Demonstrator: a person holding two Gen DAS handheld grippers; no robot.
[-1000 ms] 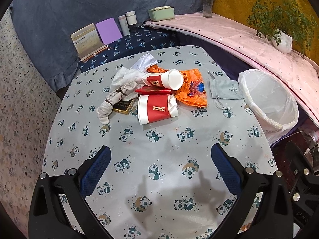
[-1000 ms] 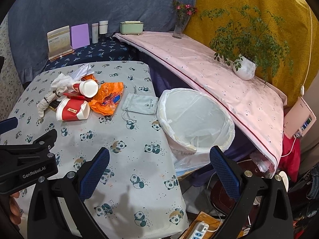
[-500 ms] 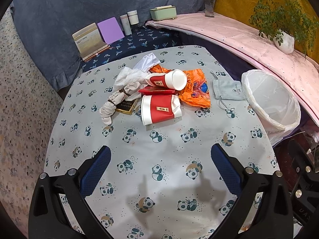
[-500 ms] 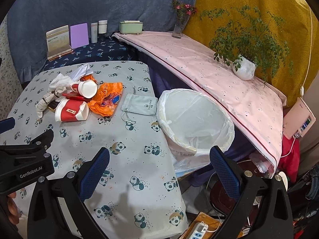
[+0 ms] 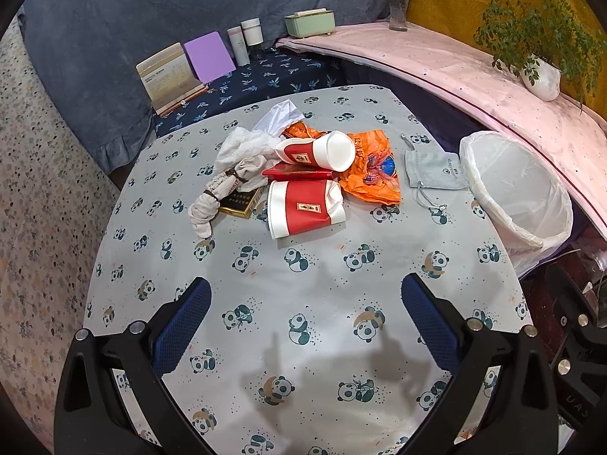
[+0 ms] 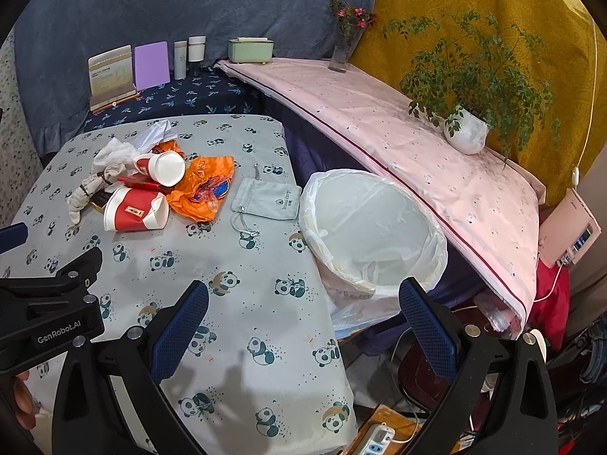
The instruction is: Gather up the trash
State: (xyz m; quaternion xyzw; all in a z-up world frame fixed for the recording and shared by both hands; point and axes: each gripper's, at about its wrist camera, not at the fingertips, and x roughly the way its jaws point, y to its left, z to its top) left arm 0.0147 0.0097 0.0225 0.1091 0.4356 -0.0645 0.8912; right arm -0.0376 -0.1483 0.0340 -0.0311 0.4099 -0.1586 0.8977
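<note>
A heap of trash lies on the panda-print table (image 5: 303, 284): a flattened red and white paper cup (image 5: 305, 208), a second cup on its side (image 5: 316, 151), an orange plastic bag (image 5: 373, 174), crumpled tissues (image 5: 246, 144), a rolled cloth (image 5: 216, 197) and a small dark box (image 5: 239, 203). A grey drawstring pouch (image 5: 432, 170) lies by the white-lined bin (image 5: 516, 185). My left gripper (image 5: 305, 318) is open and empty, short of the heap. My right gripper (image 6: 303, 322) is open and empty, over the table's right edge near the bin (image 6: 373, 227). The heap (image 6: 151, 189) lies far left of it.
A pink-covered shelf (image 6: 398, 113) runs behind the bin with a potted plant (image 6: 468, 132), a flower vase (image 6: 341, 49) and a green box (image 6: 250, 51). Books and bottles (image 5: 197, 64) stand at the back. A power strip (image 6: 375, 440) lies on the floor.
Both grippers have drawn back and up slightly; the heap and bin look a little farther off. Nothing on the table has moved.
</note>
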